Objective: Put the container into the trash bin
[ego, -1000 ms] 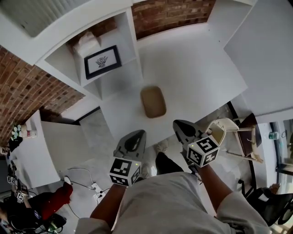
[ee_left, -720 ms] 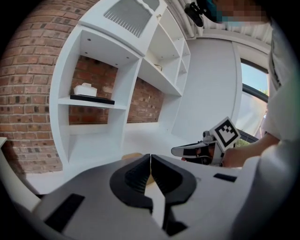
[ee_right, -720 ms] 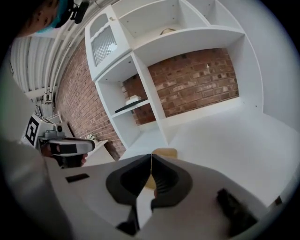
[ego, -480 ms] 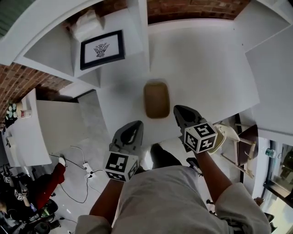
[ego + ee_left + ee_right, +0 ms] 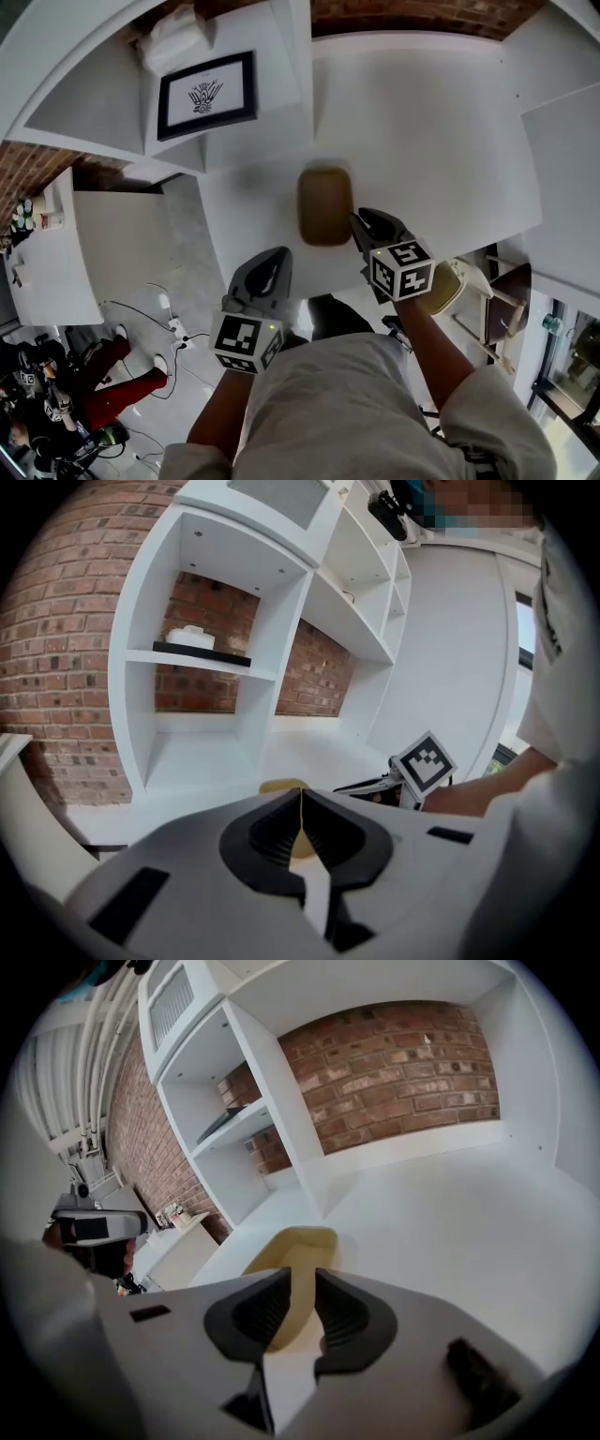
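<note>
A shallow brown container [image 5: 325,204] lies on the white table [image 5: 422,141], near its front edge. My right gripper [image 5: 360,219] points down at the container's near right corner; its jaws are opening, and through the narrow gap I see the pale container [image 5: 298,1246] just beyond the tips [image 5: 302,1283], not pressed by the pads. My left gripper [image 5: 277,257] hangs shut and empty off the table's front edge, to the left of the container. In the left gripper view its jaws meet [image 5: 300,804], with the container [image 5: 279,786] ahead and the right gripper's marker cube [image 5: 424,764] to the right.
A white shelf unit with a framed picture [image 5: 206,95] stands at the table's back left, against a brick wall [image 5: 403,1049]. What looks like a cream open-topped bin [image 5: 452,281] sits on the floor at the right, beside a wooden chair [image 5: 502,281]. Cables [image 5: 150,319] lie on the floor at left.
The right gripper has come forward and down to the container's near right corner. The left gripper has shifted slightly toward the table edge. The container has not moved.
</note>
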